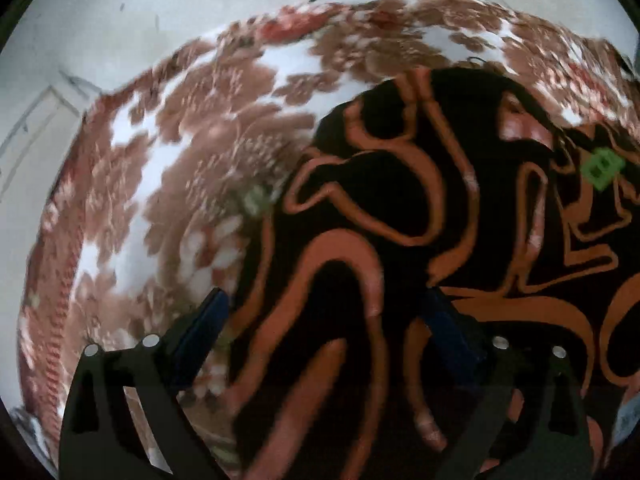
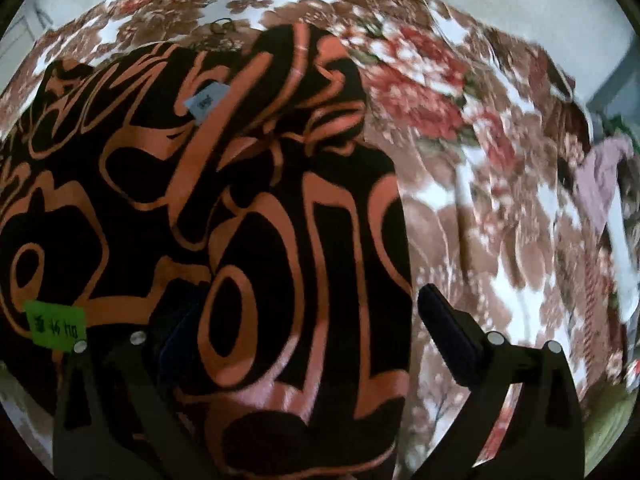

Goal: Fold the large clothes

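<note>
A large black garment [image 1: 400,184] with orange swirls lies spread on a floral blanket [image 1: 180,152]. My left gripper [image 1: 326,312] hangs open just above it; its left finger is over the blanket and its right finger over the garment, so the garment's left edge runs between them. In the right wrist view the same garment [image 2: 240,208] carries a green label [image 2: 54,322] and a grey-blue tag [image 2: 206,102]. My right gripper [image 2: 312,316] is open too, straddling the garment's right edge. Nothing is pinched by either one.
The brown, white and red blanket [image 2: 460,220] covers a raised surface, with pale floor [image 1: 120,20] beyond its far edge. A heap of other clothes, pinkish [image 2: 604,184] and white, sits at the blanket's right side.
</note>
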`<state>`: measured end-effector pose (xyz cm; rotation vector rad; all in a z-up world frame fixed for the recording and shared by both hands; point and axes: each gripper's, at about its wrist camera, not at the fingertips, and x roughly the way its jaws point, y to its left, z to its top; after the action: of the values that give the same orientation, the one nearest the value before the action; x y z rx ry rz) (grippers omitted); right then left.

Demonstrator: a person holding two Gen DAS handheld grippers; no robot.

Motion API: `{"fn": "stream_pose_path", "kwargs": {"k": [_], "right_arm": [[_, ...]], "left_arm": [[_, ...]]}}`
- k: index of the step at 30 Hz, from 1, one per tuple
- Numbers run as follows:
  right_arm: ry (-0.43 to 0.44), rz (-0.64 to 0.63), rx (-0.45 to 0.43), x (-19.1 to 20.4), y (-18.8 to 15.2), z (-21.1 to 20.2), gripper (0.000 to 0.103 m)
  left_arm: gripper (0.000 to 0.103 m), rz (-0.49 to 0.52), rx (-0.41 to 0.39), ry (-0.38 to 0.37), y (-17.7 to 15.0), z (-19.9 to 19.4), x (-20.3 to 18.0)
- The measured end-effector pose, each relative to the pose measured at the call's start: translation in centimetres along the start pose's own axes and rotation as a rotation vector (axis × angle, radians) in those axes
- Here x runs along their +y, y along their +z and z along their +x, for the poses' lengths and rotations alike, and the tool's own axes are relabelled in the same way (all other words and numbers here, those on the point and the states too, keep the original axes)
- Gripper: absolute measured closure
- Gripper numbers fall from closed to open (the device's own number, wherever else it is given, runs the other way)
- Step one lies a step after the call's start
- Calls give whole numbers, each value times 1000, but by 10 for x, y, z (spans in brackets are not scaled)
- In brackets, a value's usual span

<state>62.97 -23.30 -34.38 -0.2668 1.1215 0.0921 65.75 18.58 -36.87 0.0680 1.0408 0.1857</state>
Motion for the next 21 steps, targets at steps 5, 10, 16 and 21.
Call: {"fn": "stream_pose_path", "kwargs": {"k": [5, 10, 16, 21], "right_arm": [[58, 84, -17, -15, 2, -31, 5], [157, 199, -11, -54, 27, -38, 5], [205, 216, 1, -90, 72, -17, 5], [228, 197, 61, -91, 95, 23, 5]], "left_arm": [[8, 8, -67, 2, 18, -45, -6], [6, 39, -126, -164, 33, -98, -49], [6, 83, -110, -307, 26, -116, -91], [6, 87, -58, -352, 17, -107, -109]]}}
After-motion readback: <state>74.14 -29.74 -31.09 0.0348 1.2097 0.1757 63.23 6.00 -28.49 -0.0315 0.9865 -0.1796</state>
